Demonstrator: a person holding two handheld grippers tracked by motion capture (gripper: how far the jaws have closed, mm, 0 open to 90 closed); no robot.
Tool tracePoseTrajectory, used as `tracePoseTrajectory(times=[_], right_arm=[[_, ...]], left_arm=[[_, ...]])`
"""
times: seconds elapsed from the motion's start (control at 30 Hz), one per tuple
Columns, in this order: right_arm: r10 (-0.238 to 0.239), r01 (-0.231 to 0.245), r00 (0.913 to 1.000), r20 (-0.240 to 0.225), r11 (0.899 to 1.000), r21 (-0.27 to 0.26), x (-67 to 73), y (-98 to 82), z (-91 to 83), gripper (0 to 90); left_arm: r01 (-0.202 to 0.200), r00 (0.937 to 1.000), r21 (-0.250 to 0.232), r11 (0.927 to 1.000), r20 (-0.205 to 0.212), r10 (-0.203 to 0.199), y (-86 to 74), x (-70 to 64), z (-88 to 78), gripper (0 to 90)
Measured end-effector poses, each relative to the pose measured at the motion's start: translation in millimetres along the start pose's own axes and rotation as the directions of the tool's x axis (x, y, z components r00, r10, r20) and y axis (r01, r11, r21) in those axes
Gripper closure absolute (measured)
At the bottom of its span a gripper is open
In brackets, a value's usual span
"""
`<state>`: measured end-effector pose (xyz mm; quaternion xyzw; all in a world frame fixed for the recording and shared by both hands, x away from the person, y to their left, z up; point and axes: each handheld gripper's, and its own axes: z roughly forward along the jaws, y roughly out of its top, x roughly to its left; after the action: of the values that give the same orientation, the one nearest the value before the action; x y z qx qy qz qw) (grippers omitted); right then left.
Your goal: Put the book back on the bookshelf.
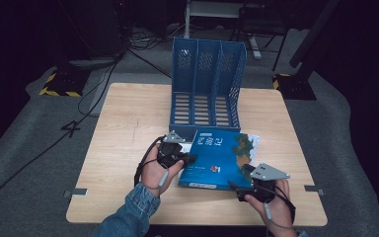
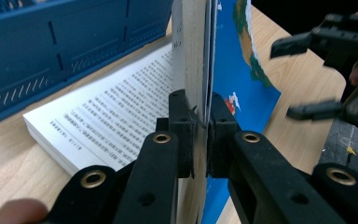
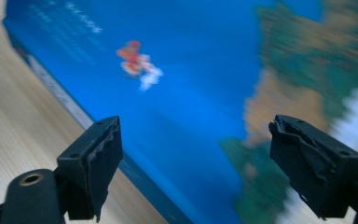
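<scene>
A blue-covered book (image 1: pixel 217 155) lies on the wooden table (image 1: pixel 128 123) in front of a blue file rack (image 1: pixel 207 84). My left gripper (image 2: pixel 203 135) is shut on the book's front cover (image 2: pixel 242 70) and a few leaves, holding them upright over the printed page (image 2: pixel 121 107) beneath. In the high view this left gripper (image 1: pixel 190 159) sits at the book's left edge. My right gripper (image 3: pixel 196 163) is open, jaws wide apart just above the blue cover (image 3: pixel 191 70) with nothing between them. It hovers at the book's near right corner (image 1: pixel 240 177) and also appears beyond the raised cover (image 2: pixel 298 79).
The rack (image 2: pixel 51 46) has three upright slots and stands at the table's far middle, close behind the book. Bare wood (image 3: pixel 18 116) lies left of the book and along the near edge. Cables run over the grey floor (image 1: pixel 39 148) to the left.
</scene>
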<state>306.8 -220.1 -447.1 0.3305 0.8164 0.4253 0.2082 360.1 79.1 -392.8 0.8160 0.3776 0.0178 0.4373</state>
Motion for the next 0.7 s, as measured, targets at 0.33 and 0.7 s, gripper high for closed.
tracePoseTrajectory(times=[0.33,0.7], right_arm=[[-0.098,0.098,0.9948,-0.028,0.995,-0.001,30.1,15.9,29.7,14.5],[-0.110,0.118,0.9771,0.182,0.992,-0.034,57.2,13.2,48.5,0.0]], left_arm=[[-0.025,0.9996,0.010,0.9996,0.010,0.025,17.9,0.3,0.6,83.8],[-0.025,0.9986,0.008,0.9997,0.047,0.024,31.3,-0.9,4.2,83.8]])
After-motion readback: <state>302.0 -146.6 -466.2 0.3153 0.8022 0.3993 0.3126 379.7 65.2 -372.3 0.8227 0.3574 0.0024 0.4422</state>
